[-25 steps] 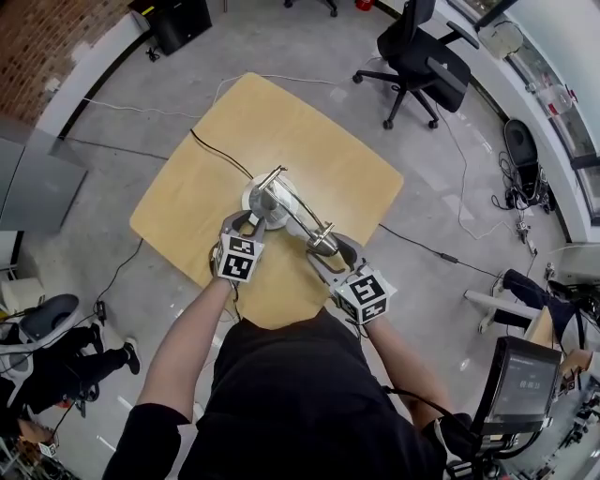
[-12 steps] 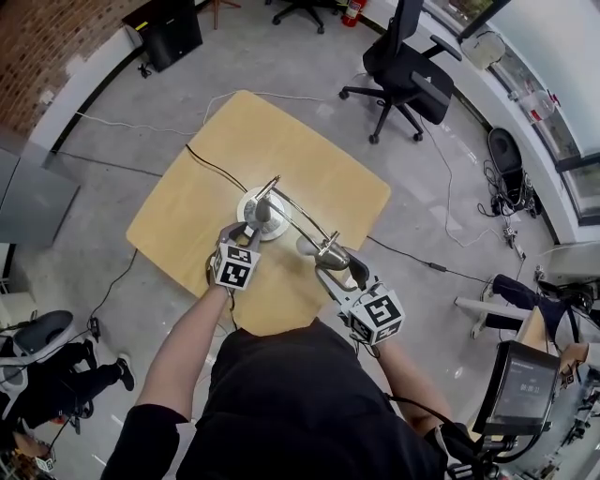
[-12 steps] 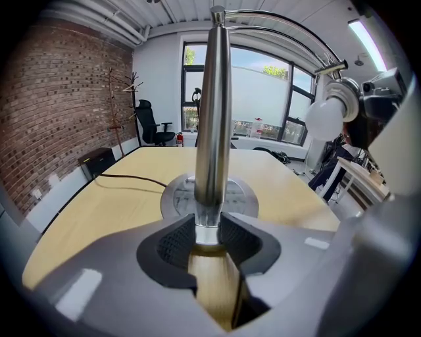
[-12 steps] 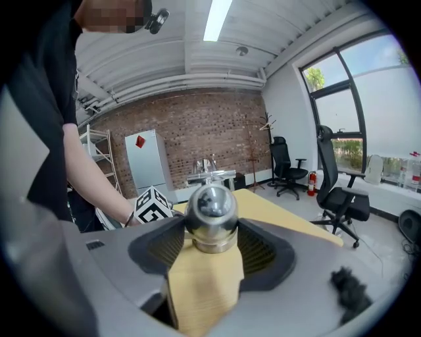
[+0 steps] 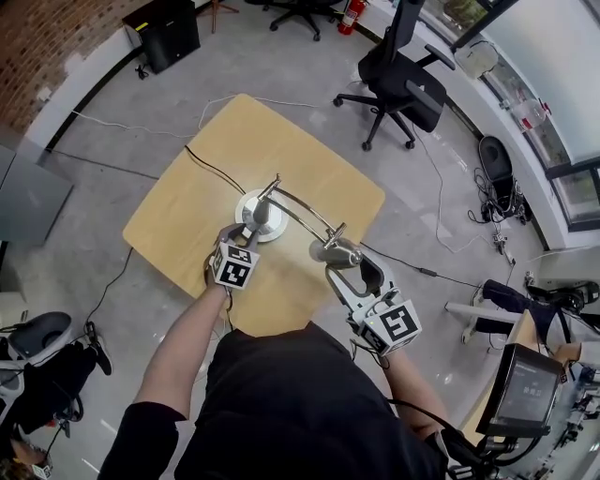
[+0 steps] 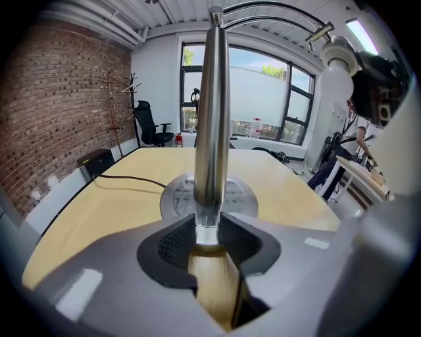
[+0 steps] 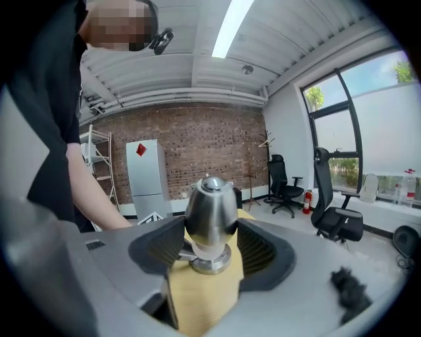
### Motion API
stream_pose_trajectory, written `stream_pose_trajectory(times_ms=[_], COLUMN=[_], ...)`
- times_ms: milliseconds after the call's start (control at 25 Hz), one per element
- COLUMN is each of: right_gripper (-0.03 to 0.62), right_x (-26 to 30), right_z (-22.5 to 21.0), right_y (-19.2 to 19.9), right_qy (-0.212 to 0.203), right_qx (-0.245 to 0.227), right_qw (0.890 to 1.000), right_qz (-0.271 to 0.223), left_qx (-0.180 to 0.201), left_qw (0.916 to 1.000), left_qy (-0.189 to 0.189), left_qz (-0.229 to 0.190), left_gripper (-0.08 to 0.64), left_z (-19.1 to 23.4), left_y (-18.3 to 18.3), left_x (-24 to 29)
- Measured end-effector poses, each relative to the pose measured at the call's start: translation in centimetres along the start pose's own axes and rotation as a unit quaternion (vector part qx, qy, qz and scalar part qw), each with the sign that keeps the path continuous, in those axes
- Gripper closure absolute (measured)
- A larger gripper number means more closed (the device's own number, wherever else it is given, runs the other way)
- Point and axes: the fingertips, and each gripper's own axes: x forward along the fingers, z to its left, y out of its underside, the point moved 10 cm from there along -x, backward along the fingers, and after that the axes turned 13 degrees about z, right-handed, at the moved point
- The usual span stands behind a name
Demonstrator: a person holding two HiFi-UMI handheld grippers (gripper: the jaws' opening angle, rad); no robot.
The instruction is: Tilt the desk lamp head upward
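Observation:
A chrome desk lamp stands on the wooden table (image 5: 309, 178) on its round base (image 5: 246, 208). My left gripper (image 5: 248, 225) is shut on the upright stem (image 6: 212, 131) just above the base (image 6: 176, 197); the dark pads (image 6: 172, 242) press the tube from both sides. The thin curved arm (image 5: 300, 208) runs from the stem's top to the lamp head (image 5: 334, 251). My right gripper (image 5: 347, 264) is shut on that bullet-shaped head (image 7: 210, 207), held raised off the table, its bulb end (image 6: 335, 82) white.
The lamp's black cord (image 5: 211, 167) runs across the table to the far left edge. Office chairs (image 5: 398, 80) stand beyond the table, a black cabinet (image 5: 169, 23) sits by the brick wall, and a monitor (image 5: 525, 398) is at my right.
My right gripper has risen with the lamp head in it, and the lamp's arm has swung up with it. The left gripper has stayed on the stem.

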Motion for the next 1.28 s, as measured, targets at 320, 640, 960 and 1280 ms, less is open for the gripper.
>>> stream_pose_trajectory(times_ms=[320,640,960,1280], right_gripper=[0.337,0.337,0.337,0.337], right_x=[-0.6,-0.9,-0.7,-0.7], right_z=[-0.2,-0.5,-0.5,-0.4], right_y=[-3.4,-6.3,-8.6,-10.0], right_qy=[0.01,0.011,0.011,0.01], right_qx=[-0.014,-0.023,-0.028,-0.038], right_qw=[1.0,0.999,0.998,0.997], right_qz=[-0.017,-0.041,-0.062,-0.068], left_qx=[-0.004,-0.004,-0.009,-0.01], left_qw=[1.0,1.0,0.9999,0.9999], left_qy=[-0.004,-0.007,-0.011,-0.011], left_qz=[0.001,0.001,0.001,-0.001], left_gripper=[0.434,0.438,0.446,0.446], left_z=[0.2,0.1,-0.1,-0.4], left_y=[-0.5,-0.8,-0.9,-0.8], left_x=[0.4,0.5,0.7,0.7])
